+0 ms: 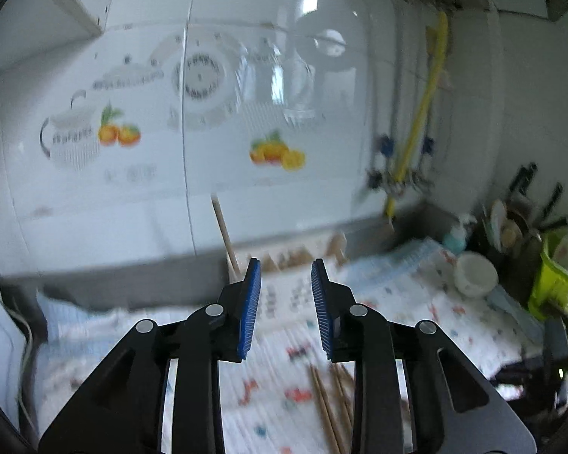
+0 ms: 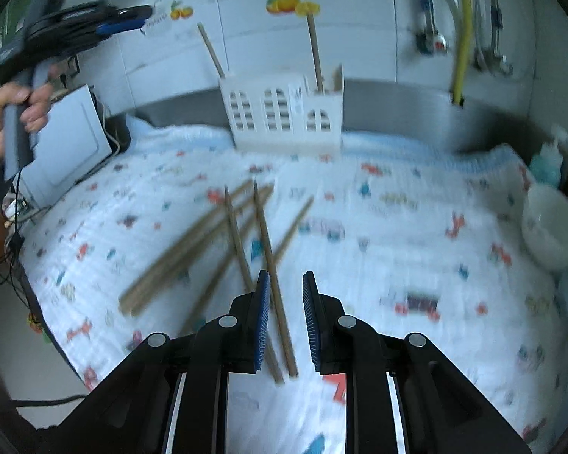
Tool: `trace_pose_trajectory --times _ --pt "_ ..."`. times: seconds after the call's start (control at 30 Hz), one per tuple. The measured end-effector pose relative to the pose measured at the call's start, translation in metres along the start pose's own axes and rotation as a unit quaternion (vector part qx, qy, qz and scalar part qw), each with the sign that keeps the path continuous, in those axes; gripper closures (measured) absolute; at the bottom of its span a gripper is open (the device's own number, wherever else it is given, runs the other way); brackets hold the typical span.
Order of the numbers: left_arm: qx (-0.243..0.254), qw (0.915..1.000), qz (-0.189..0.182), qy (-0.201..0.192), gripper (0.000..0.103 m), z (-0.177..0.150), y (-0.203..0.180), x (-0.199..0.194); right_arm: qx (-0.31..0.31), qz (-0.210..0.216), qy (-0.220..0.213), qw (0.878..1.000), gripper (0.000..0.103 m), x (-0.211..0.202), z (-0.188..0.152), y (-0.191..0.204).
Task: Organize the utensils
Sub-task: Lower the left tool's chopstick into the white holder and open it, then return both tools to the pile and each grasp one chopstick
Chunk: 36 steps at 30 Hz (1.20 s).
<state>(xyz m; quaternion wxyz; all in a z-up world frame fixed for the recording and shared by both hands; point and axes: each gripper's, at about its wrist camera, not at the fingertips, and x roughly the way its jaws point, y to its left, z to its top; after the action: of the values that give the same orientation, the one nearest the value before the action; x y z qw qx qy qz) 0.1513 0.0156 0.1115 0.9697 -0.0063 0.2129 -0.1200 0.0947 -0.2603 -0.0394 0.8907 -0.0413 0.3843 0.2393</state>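
Observation:
Several wooden chopsticks (image 2: pixel 223 234) lie scattered on a white patterned cloth (image 2: pixel 397 227). A white utensil holder (image 2: pixel 284 117) stands at the back by the wall, with one chopstick (image 2: pixel 211 50) in its left part and one (image 2: pixel 315 53) in its right part. My right gripper (image 2: pixel 286 321) is open, low over the cloth, with one chopstick (image 2: pixel 274 283) lying between its jaws. My left gripper (image 1: pixel 286 302) is open and empty, raised above the cloth and facing the tiled wall; the holder (image 1: pixel 284 287) and one standing chopstick (image 1: pixel 223 230) show beyond it, and loose chopsticks (image 1: pixel 329 405) lie below.
A white bowl (image 2: pixel 553 227) sits at the cloth's right edge, with a teal soap bottle (image 2: pixel 549 162) behind it. A grey appliance (image 2: pixel 68 143) stands on the left. A yellow hose (image 2: pixel 462 30) and taps run down the wall. A green dish rack (image 1: pixel 560 283) stands far right.

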Motion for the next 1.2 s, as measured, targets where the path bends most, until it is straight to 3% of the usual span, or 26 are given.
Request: trace_pose_trajectory --times 0.3,0.57,0.87,1.2 --pt "-0.048 0.9927 -0.028 0.107 0.075 -0.111 -0.004 0.001 -0.004 0.006 0.032 0.999 0.086 0.023 -0.020 -0.002" --pt "-0.045 0.9814 -0.038 0.183 0.076 -0.177 -0.020 0.011 -0.008 0.003 0.043 0.999 0.089 0.033 -0.027 -0.006" --pt "-0.048 0.9729 -0.033 0.224 0.080 -0.210 -0.035 0.032 -0.013 -0.018 0.038 0.999 0.095 0.030 -0.029 -0.004" --pt "-0.058 0.9731 -0.010 0.223 0.080 -0.212 -0.036 0.034 -0.014 -0.022 0.038 0.999 0.095 0.028 -0.033 -0.003"
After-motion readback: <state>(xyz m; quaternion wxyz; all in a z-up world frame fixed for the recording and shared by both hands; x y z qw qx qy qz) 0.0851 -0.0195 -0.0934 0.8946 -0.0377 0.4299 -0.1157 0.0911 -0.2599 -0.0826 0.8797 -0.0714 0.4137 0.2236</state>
